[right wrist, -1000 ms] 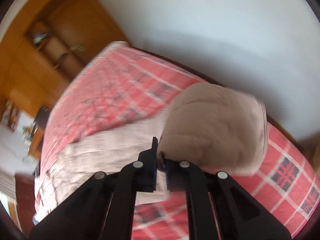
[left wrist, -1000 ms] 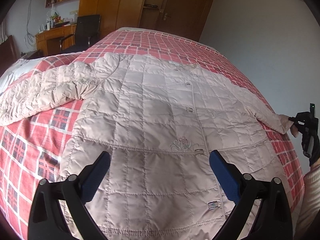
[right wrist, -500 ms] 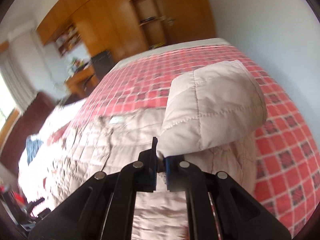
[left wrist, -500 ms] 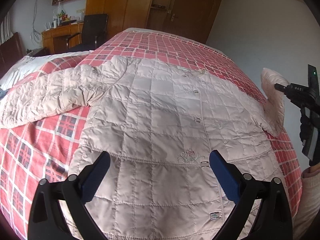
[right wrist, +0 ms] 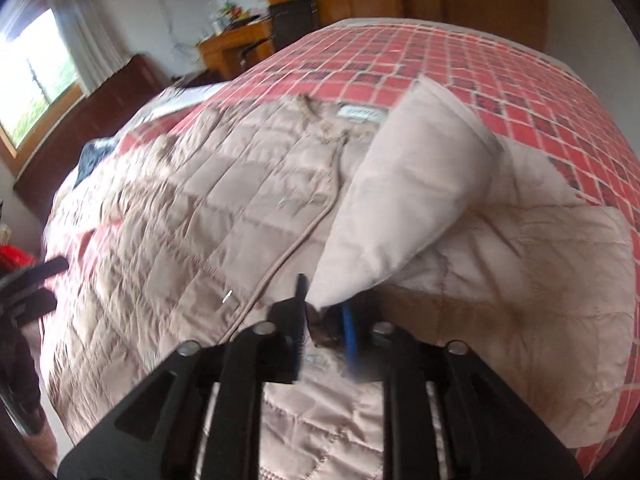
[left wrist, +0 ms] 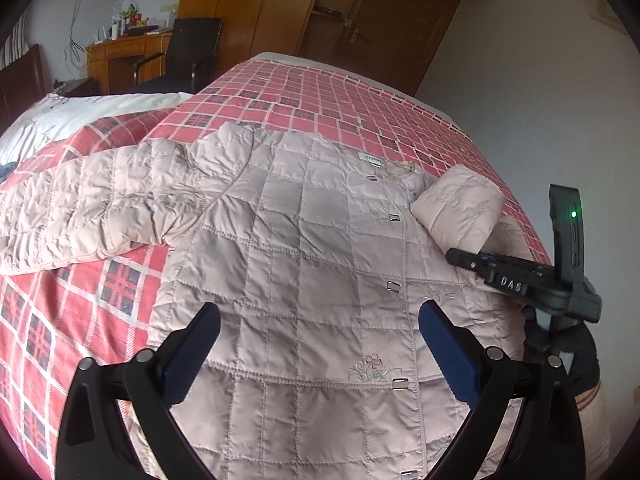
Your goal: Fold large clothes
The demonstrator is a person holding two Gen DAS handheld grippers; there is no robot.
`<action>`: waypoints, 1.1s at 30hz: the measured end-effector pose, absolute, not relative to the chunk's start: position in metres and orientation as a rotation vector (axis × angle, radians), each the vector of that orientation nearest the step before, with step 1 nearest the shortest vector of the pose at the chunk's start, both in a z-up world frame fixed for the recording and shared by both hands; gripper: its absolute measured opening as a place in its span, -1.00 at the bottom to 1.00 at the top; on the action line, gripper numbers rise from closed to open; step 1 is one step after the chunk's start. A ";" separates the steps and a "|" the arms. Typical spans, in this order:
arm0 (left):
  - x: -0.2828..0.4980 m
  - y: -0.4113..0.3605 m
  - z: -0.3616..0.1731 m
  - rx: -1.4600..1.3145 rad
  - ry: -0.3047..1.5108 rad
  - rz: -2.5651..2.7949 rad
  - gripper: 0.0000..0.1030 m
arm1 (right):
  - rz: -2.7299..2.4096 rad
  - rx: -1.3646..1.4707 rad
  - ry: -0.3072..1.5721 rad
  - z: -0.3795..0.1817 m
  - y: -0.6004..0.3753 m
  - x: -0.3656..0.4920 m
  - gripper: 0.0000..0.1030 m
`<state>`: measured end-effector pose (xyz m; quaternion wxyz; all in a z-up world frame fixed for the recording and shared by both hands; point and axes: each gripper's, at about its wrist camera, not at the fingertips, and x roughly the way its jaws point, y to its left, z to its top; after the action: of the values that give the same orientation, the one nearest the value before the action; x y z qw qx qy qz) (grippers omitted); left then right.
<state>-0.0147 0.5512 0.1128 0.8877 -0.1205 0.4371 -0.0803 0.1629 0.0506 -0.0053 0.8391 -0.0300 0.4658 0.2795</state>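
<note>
Bed: covered by a red plaid spread, filling most of the left wrist frame.
Quilted coat: pale pink, spread front-up across the centre of the bed, snaps closed.
Left-frame sleeve: stretched out flat toward the left edge.
White bedding: on the bed at upper left.

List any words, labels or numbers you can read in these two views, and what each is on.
"DAS" in pale letters on the black body of the right tongs, seen from the left wrist view; more letters may be hidden.
Neck label of the quilted coat: printed, but too blurred to read in either view.
Nothing else is readable; the shelf and desk items are too small.
</note>
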 end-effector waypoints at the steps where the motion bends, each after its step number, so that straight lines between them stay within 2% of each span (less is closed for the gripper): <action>1: -0.009 0.551 0.111 -0.273 0.922 -0.186 0.92 | 0.618 -0.071 0.991 -0.005 0.055 0.165 -0.31; 2: -0.003 0.550 0.108 -0.303 0.935 -0.208 0.92 | 0.663 -0.077 0.993 -0.004 0.055 0.159 -0.14; 3: 0.002 0.550 0.105 -0.330 0.947 -0.222 0.92 | 0.695 -0.085 0.990 -0.002 0.056 0.153 -0.07; 9: 0.034 0.540 0.079 -0.419 1.033 -0.286 0.92 | 0.717 -0.020 0.905 0.029 0.018 0.124 -0.05; 14: 0.066 0.521 0.056 -0.441 1.131 -0.330 0.92 | 0.519 0.022 0.781 0.062 -0.039 0.117 0.04; 15: 0.071 0.516 0.053 -0.448 1.144 -0.344 0.87 | 0.490 0.046 0.766 0.065 -0.051 0.118 0.04; 17: 0.082 0.505 0.048 -0.450 1.163 -0.373 0.69 | 0.473 0.127 0.752 0.065 -0.073 0.125 0.04; 19: 0.092 0.491 0.041 -0.448 1.197 -0.429 0.20 | 0.451 0.211 0.733 0.064 -0.094 0.132 0.04; 20: 0.096 0.485 0.038 -0.443 1.214 -0.432 0.12 | 0.426 0.240 0.737 0.060 -0.105 0.136 0.04; 21: 0.099 0.479 0.036 -0.438 1.219 -0.438 -0.23 | 0.399 0.253 0.754 0.058 -0.114 0.139 0.04; 22: 0.100 0.474 0.035 -0.430 1.220 -0.448 -0.48 | 0.380 0.266 0.759 0.055 -0.120 0.141 0.06; 25: 0.101 0.471 0.043 -0.438 1.163 -0.457 -0.66 | 0.339 0.299 0.761 0.047 -0.139 0.142 0.06; 33: 0.093 0.535 0.096 -0.464 0.977 -0.354 -0.70 | 0.322 0.365 0.789 0.037 -0.160 0.150 0.06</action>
<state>0.0925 0.5348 0.0963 0.8424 -0.2197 0.4626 -0.1676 0.1504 -0.1600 0.0367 0.8945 0.1761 0.3805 0.1552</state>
